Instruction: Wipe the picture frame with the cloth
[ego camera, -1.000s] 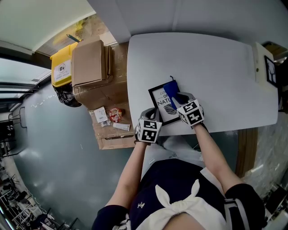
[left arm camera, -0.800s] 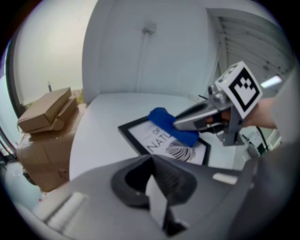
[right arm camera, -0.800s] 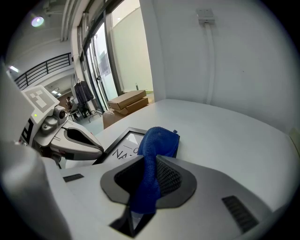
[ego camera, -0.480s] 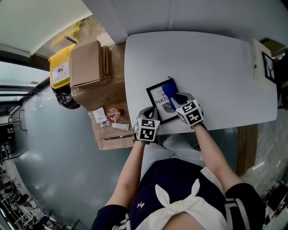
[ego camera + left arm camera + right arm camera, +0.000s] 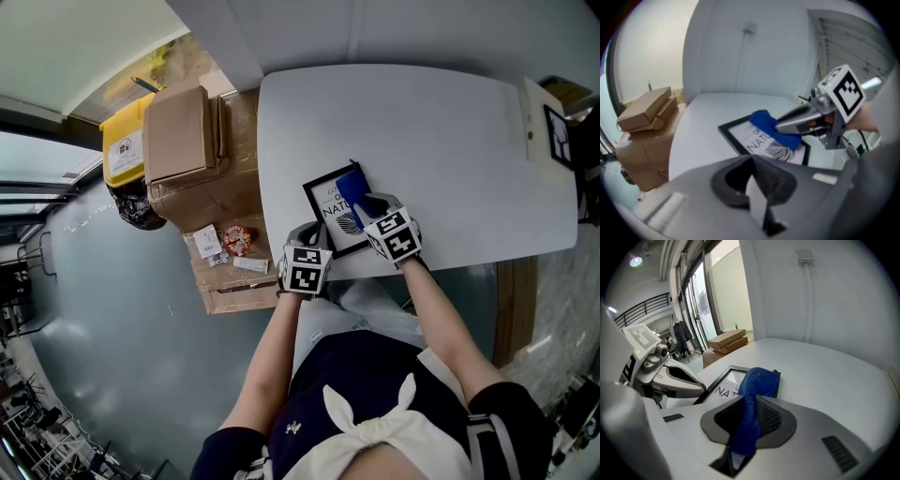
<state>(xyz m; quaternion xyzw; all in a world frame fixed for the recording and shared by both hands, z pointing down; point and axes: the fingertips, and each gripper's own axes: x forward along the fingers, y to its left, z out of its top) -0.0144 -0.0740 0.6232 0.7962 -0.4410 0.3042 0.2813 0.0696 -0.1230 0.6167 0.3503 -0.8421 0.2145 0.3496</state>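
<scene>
Two grippers work at the near edge of the white table [image 5: 450,141], where the picture frame [image 5: 330,217] lies flat, a black-bordered print set at a slant to the table edge. Our right gripper [image 5: 371,202] is clamped on the blue cloth [image 5: 352,186]. In the right gripper view the cloth runs up between its jaws and spreads out ahead of them onto the glass, covering the frame's far right part and touching it. Our left gripper [image 5: 315,238] sits just beside the frame's near left corner, close to the table edge. In the left gripper view its jaws are drawn together, with only a thin pale strip at their seam that we cannot identify. The frame lies ahead of them, not between them. Left of the table stand stacked cardboard boxes [image 5: 183,131], and beyond them a yellow bin [image 5: 127,142].
</scene>
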